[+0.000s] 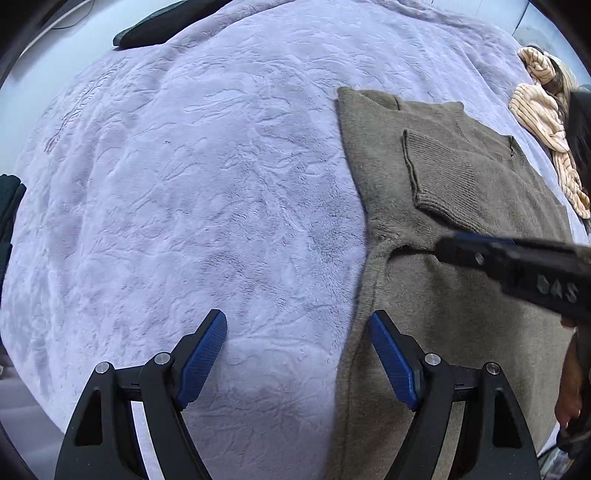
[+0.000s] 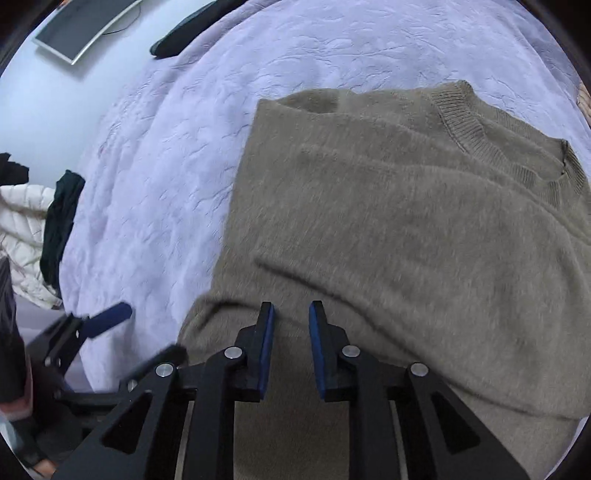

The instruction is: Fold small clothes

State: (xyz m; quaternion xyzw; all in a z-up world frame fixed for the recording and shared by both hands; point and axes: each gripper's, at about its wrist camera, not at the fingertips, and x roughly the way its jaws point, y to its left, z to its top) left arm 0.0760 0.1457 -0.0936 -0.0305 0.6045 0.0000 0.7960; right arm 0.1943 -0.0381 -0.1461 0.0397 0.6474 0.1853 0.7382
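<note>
A lavender plush blanket [image 1: 207, 192] covers the bed and fills most of both views, its pile creased in fine wrinkles. Beyond its far edge stands a pale wall, and the right wrist view alone shows a flat screen [image 2: 79, 31] hanging there. A dark garment [image 1: 155, 26] lies at the blanket's far edge, and another dark cloth [image 2: 59, 229] hangs over the left edge beside a white quilted jacket [image 2: 22, 236], seen only from the right wrist.

The taupe knit sweater [image 2: 406, 221] lies flat on the right part of the blanket, its ribbed collar [image 2: 480, 125] toward the far right and a sleeve folded across the body. The broad left stretch of blanket is bare, open for moving. Only the left wrist view shows the ribbed cuff [image 1: 439, 173] lying on the body, and a cream striped garment [image 1: 543, 122] bunched at the right edge.

The left gripper [image 1: 297, 356] hangs over the sweater's left edge with jaws spread wide, nothing between them. The right gripper [image 2: 291, 349] points down over the sweater's near part, jaws narrowed with a gap, its pads not pressing any fabric.
</note>
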